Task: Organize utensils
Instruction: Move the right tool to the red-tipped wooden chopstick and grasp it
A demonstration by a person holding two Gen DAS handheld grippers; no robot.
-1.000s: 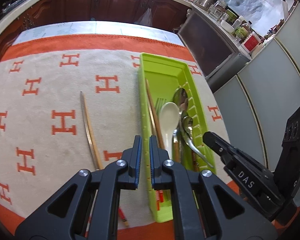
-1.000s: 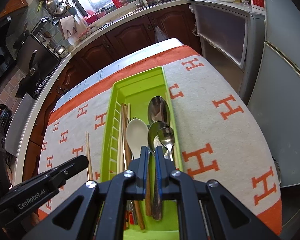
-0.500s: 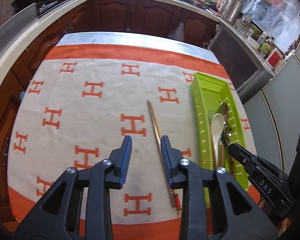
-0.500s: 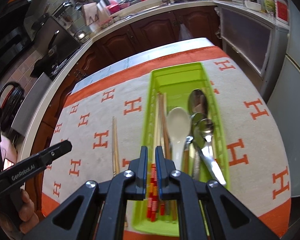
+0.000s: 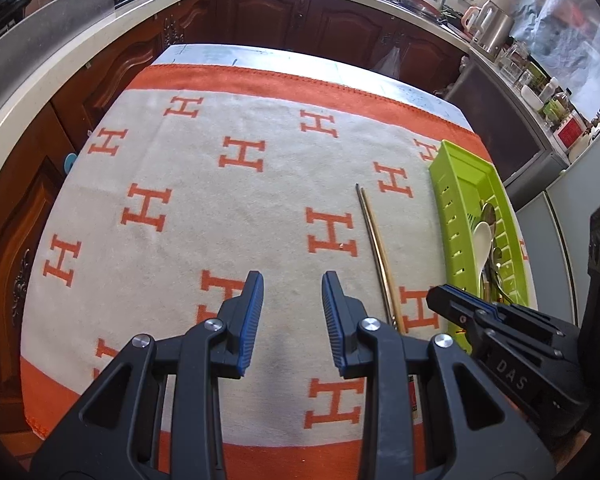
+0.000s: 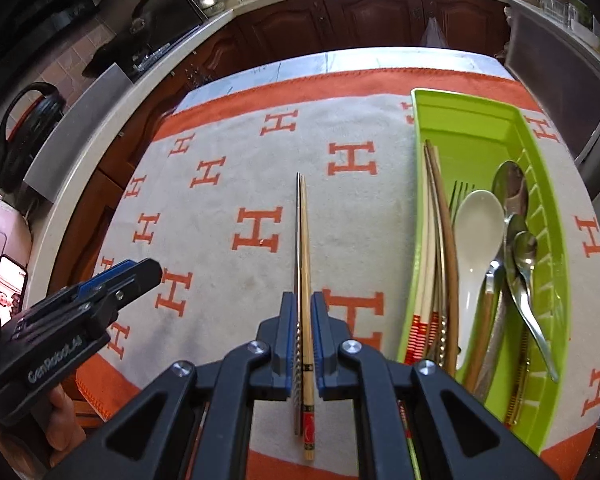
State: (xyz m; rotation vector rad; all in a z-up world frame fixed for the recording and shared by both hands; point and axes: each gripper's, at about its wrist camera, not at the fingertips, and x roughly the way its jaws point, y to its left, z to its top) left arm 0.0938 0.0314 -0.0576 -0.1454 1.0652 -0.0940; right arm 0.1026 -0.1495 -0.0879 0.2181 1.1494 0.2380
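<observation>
I find the left gripper [image 5: 292,320] held low over bare towel [image 5: 220,208], its fingers spread wide with nothing between them. The right gripper [image 6: 303,332] straddles the chopsticks pair [image 6: 303,248] lying on the towel; whether its narrow jaws actually clamp them I cannot tell. I count two loose chopsticks, one green tray [image 6: 476,128], one white spoon [image 6: 478,232].

Left gripper [image 5: 292,316] gapes wide; right gripper [image 6: 302,334] nearly closed.
</observation>
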